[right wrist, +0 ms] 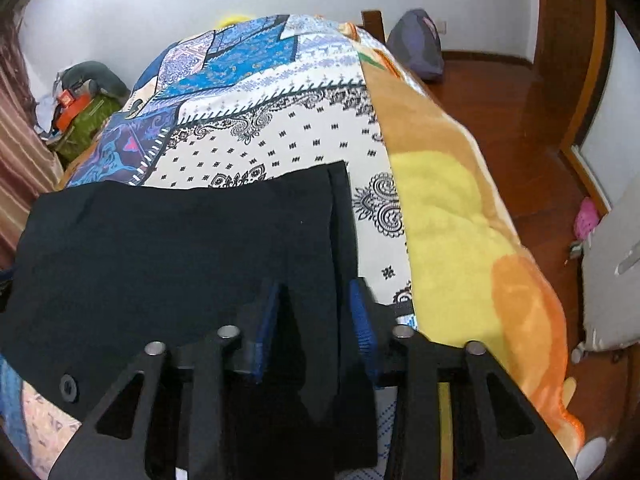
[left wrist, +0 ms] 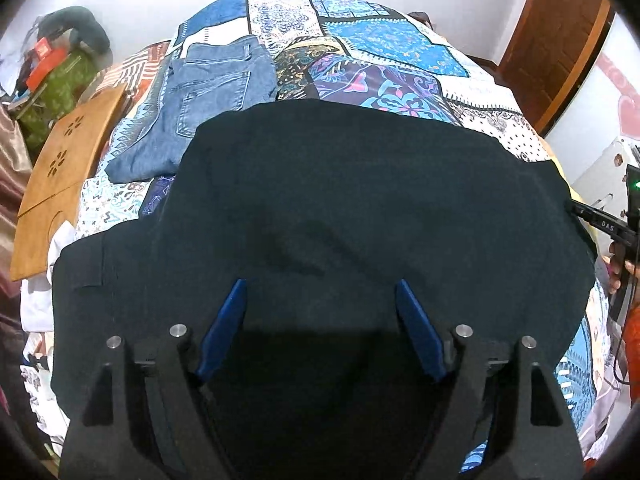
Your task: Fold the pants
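Black pants (left wrist: 360, 184) lie spread flat over the patchwork bedspread (left wrist: 384, 40) and fill the middle of the left wrist view. My left gripper (left wrist: 320, 290) hovers over them, open wide, with its blue pads (left wrist: 236, 300) apart and nothing pinched between them. In the right wrist view the pants (right wrist: 160, 248) end in a straight edge at the right. My right gripper (right wrist: 314, 296) sits at that edge, and a raised fold of black cloth fills the gap between its pads (right wrist: 360, 312). The right tool's body (left wrist: 624, 220) shows at the far right edge.
Folded blue jeans (left wrist: 212, 96) lie on the bed behind the black pants. A wooden board (left wrist: 64, 168) rests at the bed's left edge. A yellow-orange blanket (right wrist: 460, 240) covers the bed's right side, with wooden floor (right wrist: 520, 120) and a grey bag (right wrist: 416, 44) beyond.
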Demonstrator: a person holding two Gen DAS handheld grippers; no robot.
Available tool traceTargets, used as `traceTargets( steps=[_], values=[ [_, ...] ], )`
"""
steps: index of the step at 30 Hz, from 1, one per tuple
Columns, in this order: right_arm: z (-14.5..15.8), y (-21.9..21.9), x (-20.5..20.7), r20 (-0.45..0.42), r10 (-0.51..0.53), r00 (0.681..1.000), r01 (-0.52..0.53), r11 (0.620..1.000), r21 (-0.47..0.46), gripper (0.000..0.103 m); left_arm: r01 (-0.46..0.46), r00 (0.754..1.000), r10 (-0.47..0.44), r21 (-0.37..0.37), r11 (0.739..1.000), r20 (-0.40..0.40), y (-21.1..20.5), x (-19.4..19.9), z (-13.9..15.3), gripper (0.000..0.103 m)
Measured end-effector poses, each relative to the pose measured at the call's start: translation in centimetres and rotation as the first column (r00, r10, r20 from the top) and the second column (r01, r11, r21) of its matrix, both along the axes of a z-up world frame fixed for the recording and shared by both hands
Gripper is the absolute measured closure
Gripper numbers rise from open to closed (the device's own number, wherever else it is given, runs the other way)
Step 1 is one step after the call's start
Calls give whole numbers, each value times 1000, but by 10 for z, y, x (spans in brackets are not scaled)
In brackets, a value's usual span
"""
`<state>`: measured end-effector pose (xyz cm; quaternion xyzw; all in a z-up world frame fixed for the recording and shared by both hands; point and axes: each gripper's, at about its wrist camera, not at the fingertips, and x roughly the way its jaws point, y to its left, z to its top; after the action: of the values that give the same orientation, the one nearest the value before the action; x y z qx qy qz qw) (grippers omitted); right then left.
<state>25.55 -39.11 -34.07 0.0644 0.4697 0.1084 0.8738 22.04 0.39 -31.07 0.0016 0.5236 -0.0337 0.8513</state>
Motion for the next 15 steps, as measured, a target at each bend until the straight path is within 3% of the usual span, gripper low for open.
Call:
traceTargets(
  steps=[2,5,10,12,15],
  values=[
    [1,4,-1,12,21,1000,-21,1000,-10,86,-7,1000,7,0,1000,3,-1,0,-1,24],
    [4,21,-9,57,64,996,-57,992,-115,97,-15,1000,15,4,1000,5,-1,1,-1,22],
    [13,51,-27,177,145,974,-69,923,-377,98,-31,1000,31,9,999,1,0,2,-1,17],
    [19,44,-28,202,126,971,-37,918,-394,98,-33,999,33,11,999,-4,1,2,-1,17],
    [19,25,-16,177,84,981,-18,938,-347,99,-17,1000,17,35,999,-3,-2,0,1,17]
  ],
)
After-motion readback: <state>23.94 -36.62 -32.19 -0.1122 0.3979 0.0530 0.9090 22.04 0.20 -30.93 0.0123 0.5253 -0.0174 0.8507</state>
